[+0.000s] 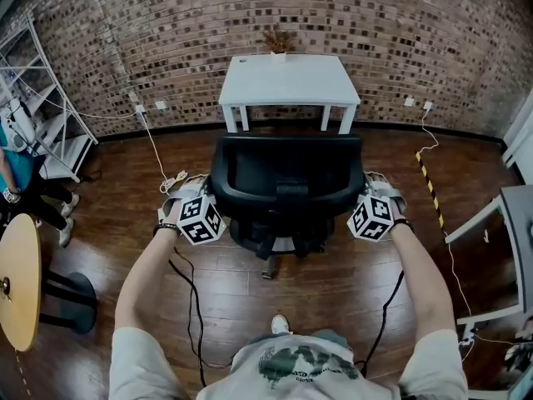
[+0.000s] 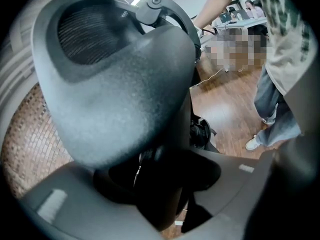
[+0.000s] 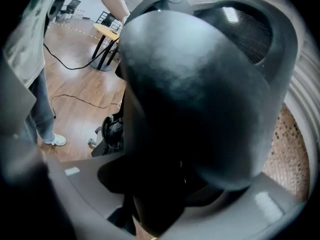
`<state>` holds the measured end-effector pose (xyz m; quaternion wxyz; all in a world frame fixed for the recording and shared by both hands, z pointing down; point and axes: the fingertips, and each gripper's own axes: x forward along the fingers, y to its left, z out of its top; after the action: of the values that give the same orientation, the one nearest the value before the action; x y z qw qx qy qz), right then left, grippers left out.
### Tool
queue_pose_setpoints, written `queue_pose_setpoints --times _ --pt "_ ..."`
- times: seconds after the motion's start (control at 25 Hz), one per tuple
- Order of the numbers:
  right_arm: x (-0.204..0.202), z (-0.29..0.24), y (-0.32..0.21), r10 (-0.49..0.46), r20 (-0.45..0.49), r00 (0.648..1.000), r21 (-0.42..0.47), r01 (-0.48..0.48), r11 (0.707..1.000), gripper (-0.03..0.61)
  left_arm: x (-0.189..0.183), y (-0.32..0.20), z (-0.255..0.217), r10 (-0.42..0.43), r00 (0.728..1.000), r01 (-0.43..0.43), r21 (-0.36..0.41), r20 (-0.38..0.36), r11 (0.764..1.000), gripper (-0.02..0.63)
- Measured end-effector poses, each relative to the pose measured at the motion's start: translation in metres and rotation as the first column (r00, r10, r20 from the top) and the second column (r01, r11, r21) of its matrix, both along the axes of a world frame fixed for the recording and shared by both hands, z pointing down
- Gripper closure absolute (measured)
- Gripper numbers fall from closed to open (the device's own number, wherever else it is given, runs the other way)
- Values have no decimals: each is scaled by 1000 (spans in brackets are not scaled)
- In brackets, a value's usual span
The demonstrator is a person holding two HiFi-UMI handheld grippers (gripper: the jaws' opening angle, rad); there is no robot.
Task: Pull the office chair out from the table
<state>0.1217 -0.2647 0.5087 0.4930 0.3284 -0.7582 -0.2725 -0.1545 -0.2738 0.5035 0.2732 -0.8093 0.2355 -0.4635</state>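
Left claw: your left claw (image 1: pixel 208 198) is at the left edge of the office chair (image 1: pixel 283 177), on its backrest. The jaws are spread wide, and the black rim stands between them without being pinched.
Right claw: it's the same on the other side. Your right claw (image 1: pixel 364 197) has its jaws wide apart around the right edge of the backrest and clamps nothing.
Chair: it's black, with its back towards you, and stands on the wooden floor (image 1: pixel 333 298). Its wheeled base is well on your side of the table legs, so it is not tucked under.
Table: the white table (image 1: pixel 287 82) stands against the brick wall (image 1: pixel 391 32), straight ahead beyond the chair. There's a small potted plant (image 1: pixel 277 42) at its far edge.
Arms: both of yours are stretched forward, one on each side of the backrest, with the marker cubes level with each other.
Left side: a round wooden table (image 1: pixel 18 282) is near your elbow. A white shelf rack (image 1: pixel 42 98) stands by the wall, and a person (image 1: pixel 17 182) is at the picture's edge.
Floor: black cables (image 1: pixel 193 307) trail back towards you. On the right lies a strip of yellow-and-black tape (image 1: pixel 429 182).
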Motion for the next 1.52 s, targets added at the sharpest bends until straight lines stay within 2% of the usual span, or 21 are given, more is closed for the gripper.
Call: queue_pose_setpoints --times 0.2,0.36,0.72,1.08,1.24,1.36,1.52 --pt "8 1 -3 57 -13 998 27 -56 998 330 4 1 3 21 1000 -21 41 13 999 366" --pt "7 -6 -4 93 26 995 54 -94 994 301 0 0 1 19 1000 -18 68 -2 998 354" --pt "11 -18 13 112 30 993 101 -114 988 293 -19 4 -13 -69 996 75 105 -61 992 347" --pt "22 -32 45 128 67 990 137 -136 981 291 -26 26 -30 -158 977 176 127 -143 976 339" --pt "19 -32 64 123 79 989 144 -133 981 293 -28 48 -29 -177 971 199 125 -163 972 342" --pt "14 -33 79 133 122 984 141 -150 979 293 -29 66 -27 -181 971 202 124 -158 972 356" --pt "6 -43 108 137 189 973 149 -166 975 293 -19 96 -36 -184 960 211 115 -211 971 389"
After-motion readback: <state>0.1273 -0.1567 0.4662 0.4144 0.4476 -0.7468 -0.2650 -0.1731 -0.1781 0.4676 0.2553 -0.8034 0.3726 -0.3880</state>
